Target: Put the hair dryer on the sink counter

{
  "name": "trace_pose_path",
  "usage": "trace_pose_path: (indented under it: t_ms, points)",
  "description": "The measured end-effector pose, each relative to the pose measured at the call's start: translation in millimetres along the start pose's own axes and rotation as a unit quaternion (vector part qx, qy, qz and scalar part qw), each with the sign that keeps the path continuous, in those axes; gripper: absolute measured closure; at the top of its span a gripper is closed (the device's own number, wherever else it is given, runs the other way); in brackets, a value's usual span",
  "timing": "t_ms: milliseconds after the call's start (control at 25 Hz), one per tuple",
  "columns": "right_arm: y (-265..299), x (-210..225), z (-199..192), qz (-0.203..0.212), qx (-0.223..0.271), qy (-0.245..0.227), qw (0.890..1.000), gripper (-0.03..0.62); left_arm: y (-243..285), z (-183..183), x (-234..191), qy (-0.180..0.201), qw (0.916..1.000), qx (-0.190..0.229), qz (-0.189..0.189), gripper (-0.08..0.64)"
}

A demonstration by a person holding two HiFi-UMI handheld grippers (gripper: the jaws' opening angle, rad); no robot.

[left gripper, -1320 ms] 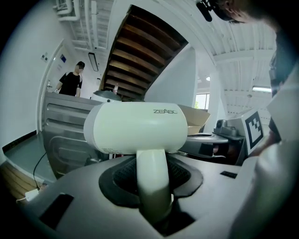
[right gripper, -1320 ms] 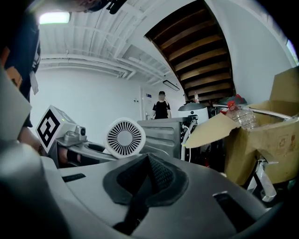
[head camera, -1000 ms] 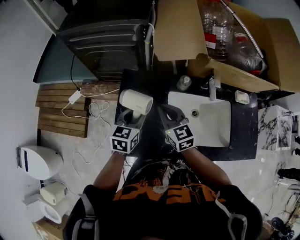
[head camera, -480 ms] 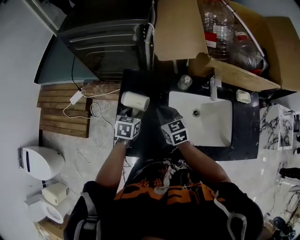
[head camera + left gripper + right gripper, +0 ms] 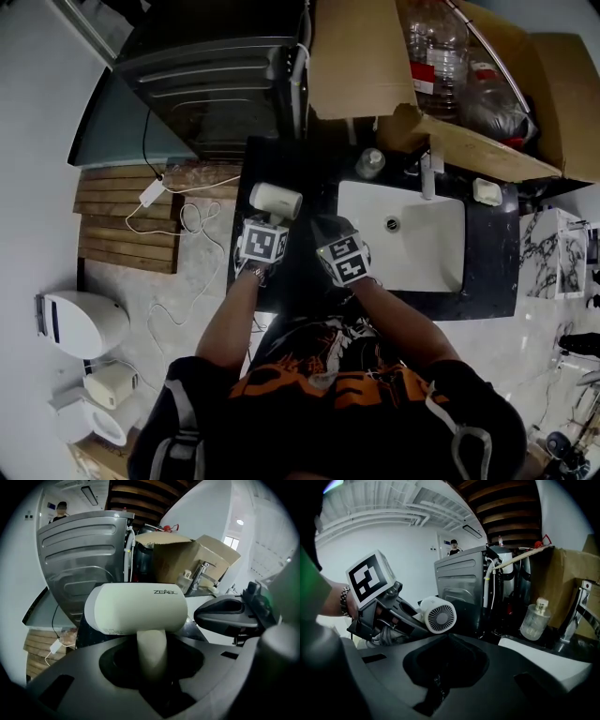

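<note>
Head view, left to right: the left gripper [image 5: 269,222] clamps the white hair dryer [image 5: 275,200] by its handle just over the dark counter [image 5: 292,169], the right gripper [image 5: 328,229] hovers closed and empty, so setting it down and letting go likely come next.

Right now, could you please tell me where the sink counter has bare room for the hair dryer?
The dark counter stretch between the washing machine and the basin is bare. Behind the basin it is crowded: bottle, faucet, soap dish.
</note>
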State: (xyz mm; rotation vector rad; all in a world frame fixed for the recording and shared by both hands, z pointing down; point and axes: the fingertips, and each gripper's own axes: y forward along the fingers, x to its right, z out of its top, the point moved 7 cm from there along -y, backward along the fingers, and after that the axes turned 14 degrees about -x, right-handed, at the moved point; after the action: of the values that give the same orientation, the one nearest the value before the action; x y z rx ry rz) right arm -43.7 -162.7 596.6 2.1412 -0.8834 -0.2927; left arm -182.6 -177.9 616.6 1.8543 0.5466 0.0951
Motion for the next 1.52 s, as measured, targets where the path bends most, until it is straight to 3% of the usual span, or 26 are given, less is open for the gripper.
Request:
trace_pose_path:
  t_ms: [320,640,720,840,880,1000,1160,1400,1520]
  points:
    - [7.5,0.7,-3.8,0.001,-0.014,0.004,1.000,0.578,15.5,4.6,-8.1,-0.018,0.9989,-0.041,-0.009,0.400]
    - [7.2,-3.4,-2.4,0.006,-0.013,0.003,1.000,0.578,21.5,7.2,-6.2,0.010,0.9979,-0.063,0.012,0.393]
    - [6.1,-2.8,-2.2,0.006,-0.011,0.005,1.000,0.578,23.0,8.0,-0.2,0.022,0.9976,-0.066,0.001,0.346]
    - [4.1,-0.6,-4.1,0.002,-0.012,0.002,1.000,0.578,24.4,5.5,12.5,0.031,0.9961,-0.080,-0.019,0.194]
    - [3.2,-0.5,-4.1,0.002,-0.011,0.003,1.000,0.578,23.6,2.6,14.5,0.031,0.9955,-0.088,-0.013,0.175]
    - [-0.5,-0.2,-3.9,0.000,-0.010,0.006,1.000,0.578,22.7,-2.9,17.9,0.039,0.9962,-0.074,0.022,0.157]
    - [-2.0,3.3,-8.0,-0.004,-0.012,0.006,1.000,0.578,23.6,-5.1,18.7,0.037,0.9973,-0.050,0.039,0.134]
    - [-5.8,2.0,-5.8,-0.004,-0.008,0.006,1.000,0.578,30.8,-7.1,24.8,0.062,0.9934,-0.085,0.045,0.023]
    - [-8.2,3.1,-5.7,-0.006,-0.007,0.005,1.000,0.578,27.6,-7.4,23.0,0.058,0.9936,-0.086,0.044,0.005]
